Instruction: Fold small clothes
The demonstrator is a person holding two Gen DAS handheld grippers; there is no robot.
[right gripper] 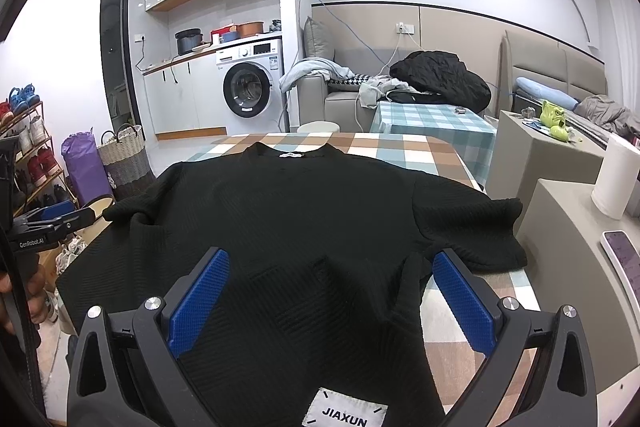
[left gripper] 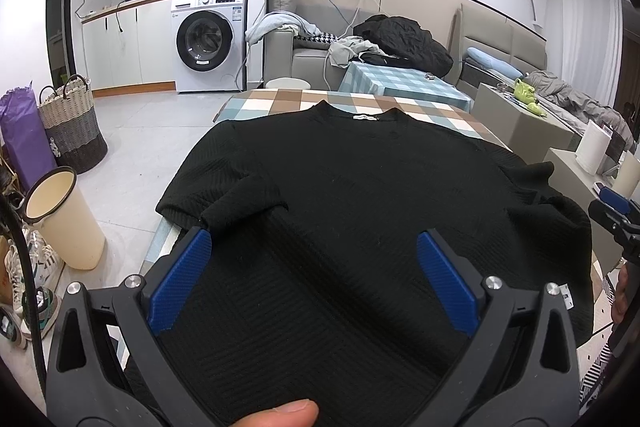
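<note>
A black textured short-sleeved shirt (left gripper: pixel 352 187) lies spread flat on the checked table (left gripper: pixel 280 103), collar at the far side. It also shows in the right wrist view (right gripper: pixel 304 211), with a white JIAXUN label (right gripper: pixel 345 409) near its hem. My left gripper (left gripper: pixel 314 251) is open, its blue pads over the shirt's near left part beside the left sleeve. My right gripper (right gripper: pixel 330 275) is open over the near right part, where the cloth is wrinkled beside the right sleeve (right gripper: pixel 468 227). Neither holds cloth. Each gripper shows at the edge of the other's view.
A cream bin (left gripper: pixel 64 219), a woven basket (left gripper: pixel 72 123) and a purple bag stand on the floor at left. A washing machine (left gripper: pixel 208 39) and a sofa with clothes are behind. Side cabinets (right gripper: pixel 560 227) with a paper roll and a phone stand at right.
</note>
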